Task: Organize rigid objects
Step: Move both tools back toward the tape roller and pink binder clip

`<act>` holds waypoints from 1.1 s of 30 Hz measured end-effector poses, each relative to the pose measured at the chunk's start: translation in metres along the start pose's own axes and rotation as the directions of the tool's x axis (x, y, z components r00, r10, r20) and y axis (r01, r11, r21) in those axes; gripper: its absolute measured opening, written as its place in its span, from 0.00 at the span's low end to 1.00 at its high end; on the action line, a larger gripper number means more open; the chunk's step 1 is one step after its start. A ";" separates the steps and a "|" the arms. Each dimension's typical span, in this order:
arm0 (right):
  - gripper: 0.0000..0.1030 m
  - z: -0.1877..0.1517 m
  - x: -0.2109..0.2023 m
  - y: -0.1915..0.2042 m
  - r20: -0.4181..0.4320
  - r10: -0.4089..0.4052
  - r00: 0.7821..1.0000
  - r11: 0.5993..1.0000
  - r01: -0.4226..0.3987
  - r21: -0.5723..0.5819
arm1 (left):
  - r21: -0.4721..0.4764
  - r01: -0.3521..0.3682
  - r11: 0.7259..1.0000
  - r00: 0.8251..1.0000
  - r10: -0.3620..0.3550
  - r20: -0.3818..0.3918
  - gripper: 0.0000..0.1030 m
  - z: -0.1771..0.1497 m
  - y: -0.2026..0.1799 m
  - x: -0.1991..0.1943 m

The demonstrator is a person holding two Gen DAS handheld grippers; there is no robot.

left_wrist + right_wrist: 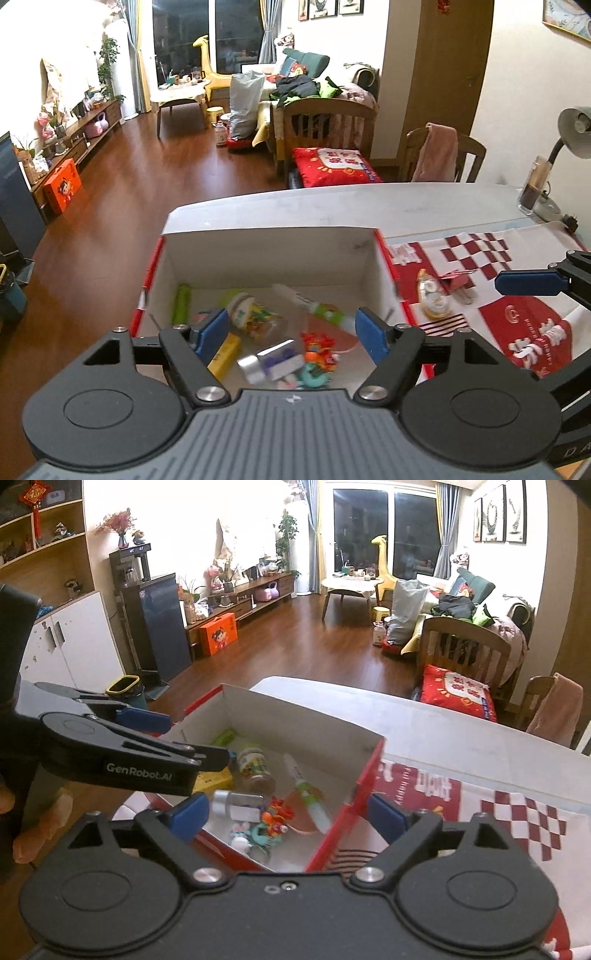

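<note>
A red-and-white cardboard box (266,254) stands open on the table. Several small items lie in it: a green tube (181,303), a labelled jar (255,315), a white-green marker (314,304), a yellow pack (223,356), a silver-capped bottle (269,363) and a colourful toy (319,350). My left gripper (291,328) hovers open above them, holding nothing. My right gripper (288,812) is open wide over the box's (295,720) near right corner, also holding nothing. The left gripper (184,734) shows at the box's left side. An orange packet (434,299) and a small red carton (456,282) lie on the cloth.
A red-and-white checked cloth (517,332) covers the table to the right of the box. A desk lamp (572,129) and a glass jar (533,184) stand at the far right. Wooden chairs and a red cushion (332,166) are beyond the table. A person's hand (55,812) is at the left.
</note>
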State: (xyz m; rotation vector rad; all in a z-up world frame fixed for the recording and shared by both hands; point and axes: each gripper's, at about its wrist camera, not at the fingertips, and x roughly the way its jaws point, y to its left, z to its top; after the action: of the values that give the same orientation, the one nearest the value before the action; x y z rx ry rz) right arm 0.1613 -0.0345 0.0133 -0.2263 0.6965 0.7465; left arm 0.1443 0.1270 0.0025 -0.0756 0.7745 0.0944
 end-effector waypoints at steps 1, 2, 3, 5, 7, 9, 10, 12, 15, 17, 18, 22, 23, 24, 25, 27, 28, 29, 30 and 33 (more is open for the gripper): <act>0.92 -0.002 -0.004 -0.005 0.002 0.000 1.000 1.000 0.000 0.002 | -0.001 0.000 1.000 1.000 0.000 0.002 0.78 0.000 -0.005 -0.001; 0.93 -0.004 -0.007 -0.009 0.003 -0.002 1.000 1.000 0.002 0.004 | -0.002 -0.001 1.000 1.000 0.001 0.005 0.80 0.000 -0.010 -0.002; 0.95 -0.005 -0.011 -0.013 0.006 -0.003 1.000 1.000 0.003 0.006 | -0.005 0.002 1.000 1.000 -0.002 0.008 0.81 -0.001 -0.015 -0.003; 0.96 -0.009 -0.019 -0.023 0.016 -0.005 1.000 1.000 0.005 0.012 | -0.014 0.013 1.000 1.000 -0.013 0.006 0.81 -0.001 -0.024 -0.003; 0.96 -0.012 -0.027 -0.034 0.024 -0.008 1.000 1.000 0.008 0.014 | -0.018 0.018 1.000 1.000 -0.018 0.004 0.81 -0.001 -0.032 -0.004; 0.96 -0.016 -0.034 -0.044 0.033 -0.021 0.999 1.000 0.020 0.018 | -0.020 0.033 0.999 0.999 -0.033 0.006 0.81 -0.001 -0.042 -0.003; 0.96 -0.017 -0.037 -0.049 0.039 -0.029 0.999 0.999 0.028 0.018 | -0.023 0.041 0.999 0.999 -0.041 0.008 0.81 -0.001 -0.047 -0.002; 0.96 -0.021 -0.041 -0.061 0.041 -0.042 0.998 0.999 0.041 0.021 | -0.030 0.054 0.998 0.998 -0.053 0.013 0.82 -0.001 -0.058 -0.001; 0.96 -0.028 -0.046 -0.081 0.038 -0.058 0.998 0.998 0.057 0.032 | -0.045 0.074 0.996 0.997 -0.073 0.015 0.88 -0.001 -0.074 0.002; 0.96 -0.031 -0.049 -0.092 0.037 -0.071 0.997 0.997 0.069 0.034 | -0.054 0.090 0.994 0.996 -0.089 0.015 0.89 0.000 -0.084 0.006; 0.96 -0.033 -0.050 -0.101 0.034 -0.077 0.996 0.997 0.076 0.034 | -0.059 0.097 0.994 0.995 -0.096 0.010 0.89 0.000 -0.090 0.008; 0.96 -0.043 -0.051 -0.129 0.028 -0.119 0.992 0.993 0.118 0.029 | -0.082 0.110 0.991 0.994 -0.110 0.004 0.98 0.002 -0.110 0.020; 0.96 -0.046 -0.051 -0.137 0.023 -0.123 0.992 0.992 0.122 0.038 | -0.084 0.108 0.991 0.994 -0.108 0.005 0.99 0.002 -0.115 0.023; 0.96 -0.048 -0.052 -0.144 0.019 -0.125 0.992 0.991 0.124 0.046 | -0.087 0.109 0.990 0.994 -0.109 0.011 0.99 0.002 -0.121 0.026; 0.96 -0.050 -0.051 -0.152 0.015 -0.131 0.991 0.990 0.130 0.052 | -0.088 0.114 0.990 0.993 -0.113 0.014 0.99 0.001 -0.126 0.029; 0.96 -0.052 -0.051 -0.163 0.013 -0.140 0.990 0.988 0.139 0.060 | -0.090 0.124 0.988 0.992 -0.124 0.012 0.99 0.001 -0.138 0.036; 0.96 -0.055 -0.052 -0.172 0.011 -0.144 0.989 0.987 0.143 0.066 | -0.092 0.126 0.988 0.992 -0.125 0.016 0.99 0.001 -0.143 0.040; 0.96 -0.056 -0.051 -0.179 0.010 -0.149 0.989 0.986 0.148 0.073 | -0.090 0.127 0.988 0.992 -0.126 0.017 0.99 0.001 -0.150 0.044; 0.96 -0.057 -0.050 -0.186 0.008 -0.154 0.988 0.985 0.153 0.083 | -0.086 0.126 0.988 0.992 -0.125 0.017 0.99 0.000 -0.155 0.046; 0.96 -0.057 -0.048 -0.203 0.004 -0.163 0.987 0.980 0.161 0.113 | -0.070 0.129 0.989 0.992 -0.127 0.024 0.99 0.000 -0.173 0.057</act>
State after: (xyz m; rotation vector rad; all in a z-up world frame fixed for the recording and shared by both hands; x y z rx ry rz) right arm 0.2482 -0.2314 -0.0086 -0.1730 0.6969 0.5512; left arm 0.2044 -0.0417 -0.0318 -0.1914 0.7453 0.0006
